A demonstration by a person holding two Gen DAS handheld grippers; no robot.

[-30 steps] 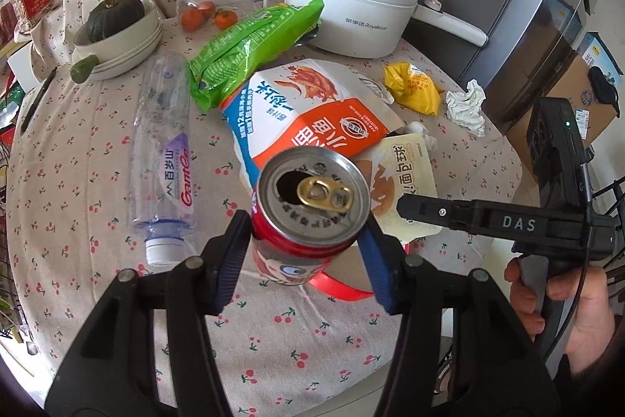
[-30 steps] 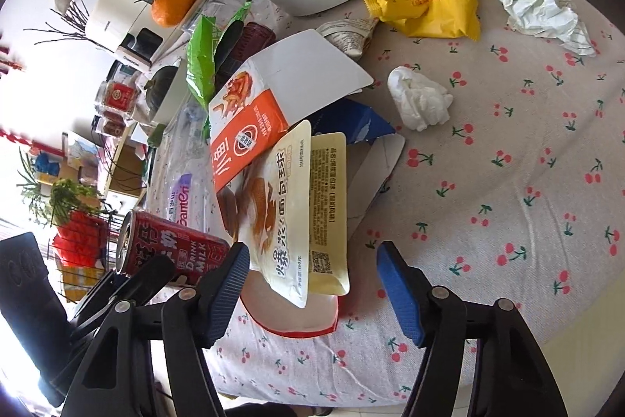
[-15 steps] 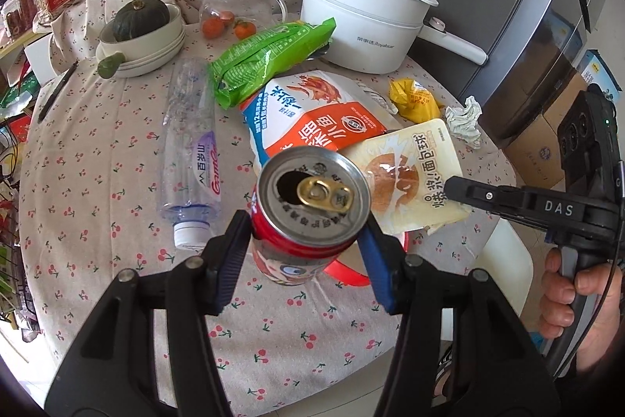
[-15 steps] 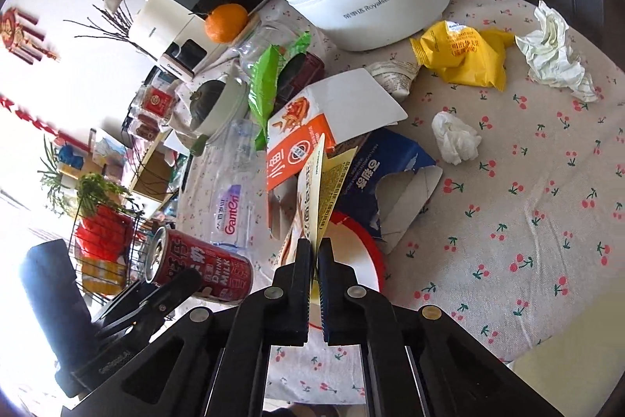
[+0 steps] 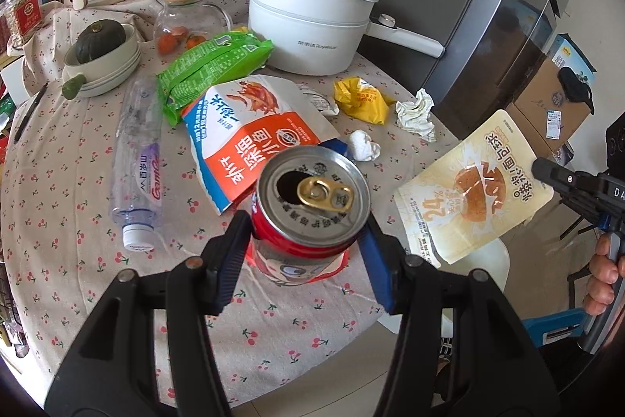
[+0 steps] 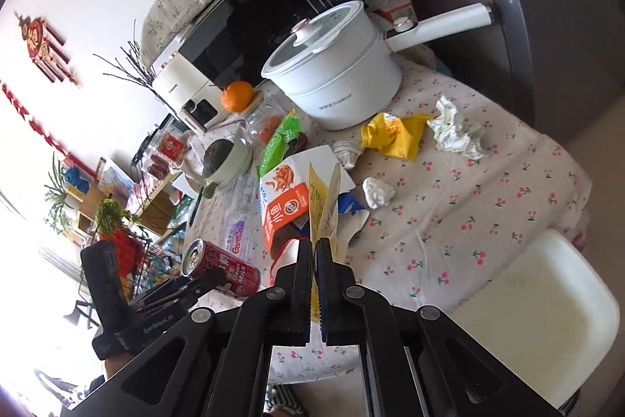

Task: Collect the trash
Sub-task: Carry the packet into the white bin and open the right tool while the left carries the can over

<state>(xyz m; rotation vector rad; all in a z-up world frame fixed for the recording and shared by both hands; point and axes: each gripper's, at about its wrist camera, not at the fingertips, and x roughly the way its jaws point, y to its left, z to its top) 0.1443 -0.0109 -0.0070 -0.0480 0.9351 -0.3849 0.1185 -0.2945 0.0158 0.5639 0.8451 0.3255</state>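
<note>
My left gripper [image 5: 304,253] is shut on a red drink can [image 5: 308,206], its opened top facing the camera, held above the table's front edge. My right gripper [image 6: 314,256] is shut on a cream bread wrapper [image 6: 324,206], seen edge-on there and face-on as the cream bread wrapper [image 5: 472,190] hanging off the table's right side. On the cherry-print cloth [image 5: 78,190] lie an orange and white snack bag [image 5: 258,135], a green snack bag [image 5: 211,65], a clear plastic bottle [image 5: 138,159], a yellow wrapper [image 5: 361,98] and crumpled tissues [image 5: 416,112].
A white pot [image 5: 312,26] with a long handle stands at the back of the table. A bowl with a dark squash [image 5: 101,57] and a glass jar [image 5: 183,26] topped by an orange sit back left. A white stool seat [image 6: 539,299] stands beside the table; a cardboard box [image 5: 554,96] is right.
My right gripper closed on the cream wrapper and lifted it off the pile, out past the table's right edge. The left gripper rose a little with the can.
</note>
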